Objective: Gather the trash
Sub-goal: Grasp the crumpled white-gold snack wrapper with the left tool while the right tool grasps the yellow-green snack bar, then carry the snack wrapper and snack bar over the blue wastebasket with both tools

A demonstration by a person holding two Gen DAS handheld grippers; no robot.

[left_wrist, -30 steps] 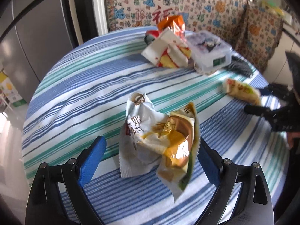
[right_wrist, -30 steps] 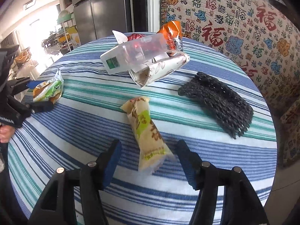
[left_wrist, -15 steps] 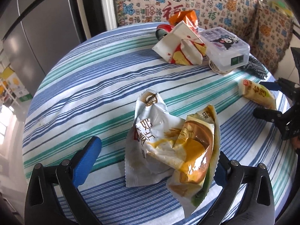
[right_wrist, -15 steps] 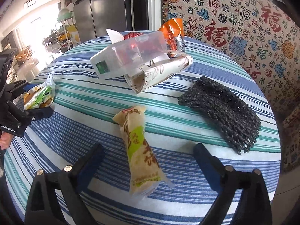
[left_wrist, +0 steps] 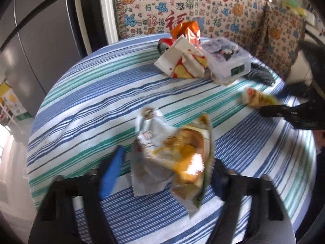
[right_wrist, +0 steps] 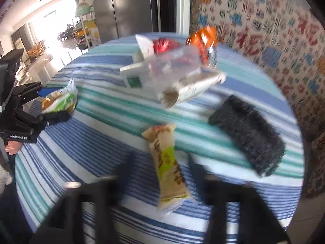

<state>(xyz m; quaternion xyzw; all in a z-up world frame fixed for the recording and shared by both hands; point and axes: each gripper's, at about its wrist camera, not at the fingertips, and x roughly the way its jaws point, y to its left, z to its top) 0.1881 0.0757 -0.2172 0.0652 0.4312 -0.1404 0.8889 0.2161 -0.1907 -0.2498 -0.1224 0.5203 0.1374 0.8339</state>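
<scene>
— So how far along is the trash collecting?

— Barely started, I'd say. Nothing has left the striped table (left_wrist: 91, 101) yet, and I see no bin or bag to drop things in

— What are the grippers up to?

— The left gripper (left_wrist: 168, 158) has just been closing its jaws around the crumpled wrapper (left_wrist: 172, 152), which lies on the cloth between them. A strip of cloth shows between one pad and the foil, so no grip yet. The right gripper (right_wrist: 160, 162) has just been closing too, with the snack bar (right_wrist: 166, 162) between its jaws. Blur hides the pads, but I judge it clamped narrow on the bar, which lies on the table near the front edge

— And what's left?

— Lifting both, then the heap at the far side: the orange bag (left_wrist: 185, 30), the red can (left_wrist: 163, 45), the white carton (left_wrist: 180, 63) and the clear plastic box (left_wrist: 227, 61). A black knitted thing (right_wrist: 249, 136) lies beside them; whether that counts as trash I cannot tell
</scene>
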